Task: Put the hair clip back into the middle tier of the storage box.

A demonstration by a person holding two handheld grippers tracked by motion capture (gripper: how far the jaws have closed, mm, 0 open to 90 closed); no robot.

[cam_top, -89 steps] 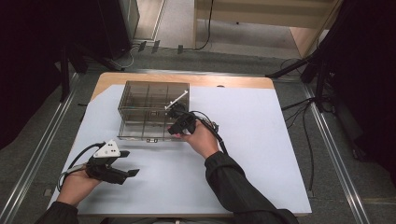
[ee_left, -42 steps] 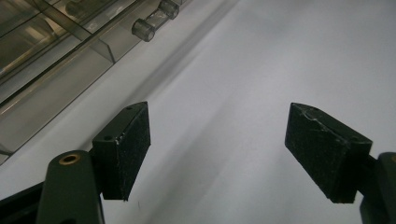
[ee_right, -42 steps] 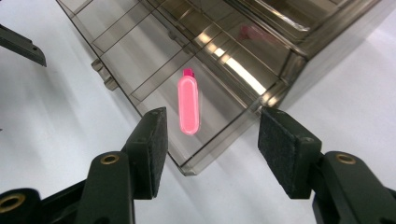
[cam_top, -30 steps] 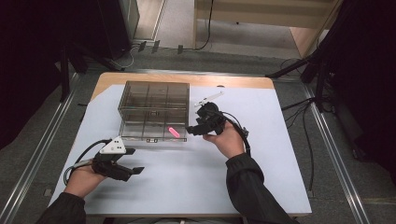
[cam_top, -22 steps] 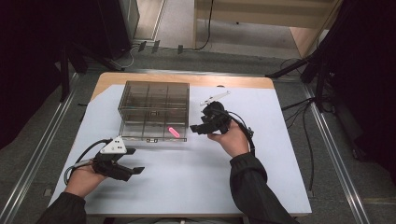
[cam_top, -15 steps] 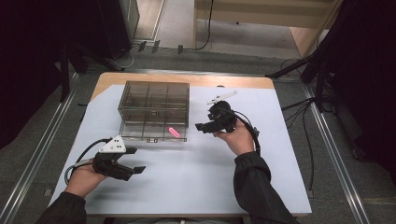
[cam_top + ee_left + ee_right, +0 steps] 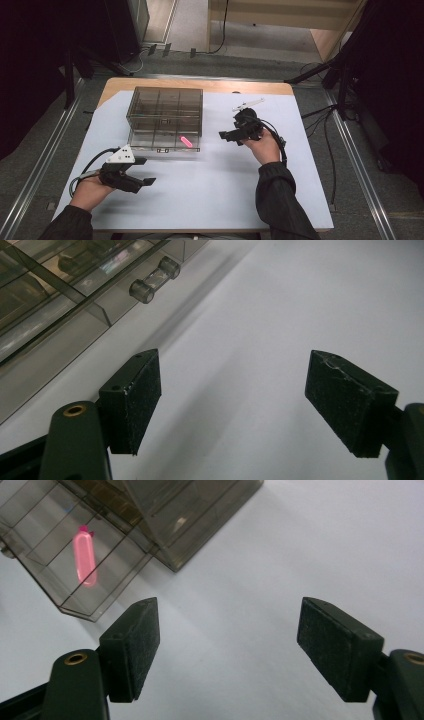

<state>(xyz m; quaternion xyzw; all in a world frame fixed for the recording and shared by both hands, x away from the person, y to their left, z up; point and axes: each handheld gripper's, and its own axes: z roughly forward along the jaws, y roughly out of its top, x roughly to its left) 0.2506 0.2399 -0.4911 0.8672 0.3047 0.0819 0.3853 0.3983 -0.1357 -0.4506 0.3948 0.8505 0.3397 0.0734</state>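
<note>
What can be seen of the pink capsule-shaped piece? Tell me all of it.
The pink piece is a small, glossy capsule with rounded ends, translucent-looking, with a darker magenta tip at one end in the right gripper view. It lies flat in a front compartment of the smoky clear box, near its front right corner. No gripper touches it.

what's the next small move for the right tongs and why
Probably push the open drawer shut. The pink piece already lies in it, and the right tongs, whose jaws have just been opening with nothing between them, sit beside the clear organizer box, facing it.
</note>
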